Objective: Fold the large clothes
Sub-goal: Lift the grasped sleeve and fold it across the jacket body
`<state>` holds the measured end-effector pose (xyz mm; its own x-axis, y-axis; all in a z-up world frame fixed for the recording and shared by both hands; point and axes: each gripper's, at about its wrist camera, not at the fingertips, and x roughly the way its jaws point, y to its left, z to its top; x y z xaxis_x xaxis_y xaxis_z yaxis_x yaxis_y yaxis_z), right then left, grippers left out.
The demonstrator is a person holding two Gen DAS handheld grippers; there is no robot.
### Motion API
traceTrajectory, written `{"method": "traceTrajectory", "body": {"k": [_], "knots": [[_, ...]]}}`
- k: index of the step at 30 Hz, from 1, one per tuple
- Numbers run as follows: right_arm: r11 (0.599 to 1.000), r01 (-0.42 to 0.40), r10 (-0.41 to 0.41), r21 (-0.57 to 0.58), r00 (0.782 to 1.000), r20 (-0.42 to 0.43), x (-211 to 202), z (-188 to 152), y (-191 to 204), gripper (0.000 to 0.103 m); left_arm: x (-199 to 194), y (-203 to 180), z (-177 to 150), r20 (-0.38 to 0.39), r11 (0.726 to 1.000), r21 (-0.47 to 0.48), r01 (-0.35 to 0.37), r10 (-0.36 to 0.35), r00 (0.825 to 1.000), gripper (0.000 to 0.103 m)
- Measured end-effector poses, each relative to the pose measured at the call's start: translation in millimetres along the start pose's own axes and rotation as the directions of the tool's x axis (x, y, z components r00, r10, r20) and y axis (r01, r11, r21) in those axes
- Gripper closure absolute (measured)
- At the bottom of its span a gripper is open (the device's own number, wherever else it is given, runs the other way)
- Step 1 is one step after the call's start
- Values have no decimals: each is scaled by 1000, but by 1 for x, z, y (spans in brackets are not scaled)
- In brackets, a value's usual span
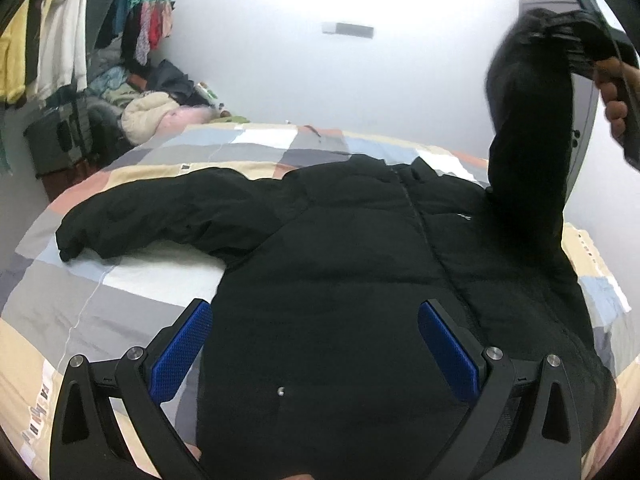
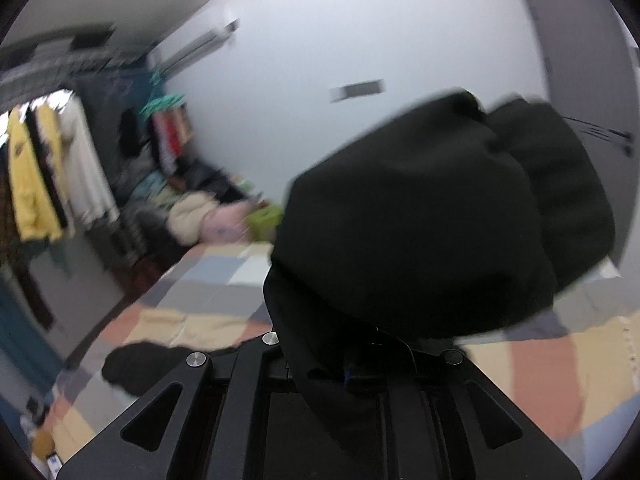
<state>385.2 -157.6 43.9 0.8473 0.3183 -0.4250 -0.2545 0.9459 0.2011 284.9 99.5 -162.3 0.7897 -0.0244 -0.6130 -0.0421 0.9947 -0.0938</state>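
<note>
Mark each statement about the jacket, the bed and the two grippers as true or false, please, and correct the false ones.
1. The black jacket lies on a patchwork bed cover. True.
2. Both sleeves lie flat on the bed. False: the right gripper holds one sleeve lifted high; only the other sleeve lies flat.
3. The left gripper grips the jacket's hem. False: its jaws stand wide open above the jacket and press on nothing.
4. The right gripper's jaws are shut on black sleeve fabric. True.
5. Clothes hang on a rack beside the bed. True.
6. The jacket is red. False: it is black.
</note>
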Motion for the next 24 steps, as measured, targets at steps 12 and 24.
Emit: {"method": "traceTrajectory", "body": {"k": [12, 24], "knots": [[980, -158, 120, -124, 956, -267, 113, -97, 87, 91, 20, 38, -3, -34, 996, -85, -14, 11, 999, 0], [962, -203, 100, -181, 883, -458, 170, -183, 109, 88, 27, 39, -10, -47, 995, -99, 2, -6, 999, 0]]}}
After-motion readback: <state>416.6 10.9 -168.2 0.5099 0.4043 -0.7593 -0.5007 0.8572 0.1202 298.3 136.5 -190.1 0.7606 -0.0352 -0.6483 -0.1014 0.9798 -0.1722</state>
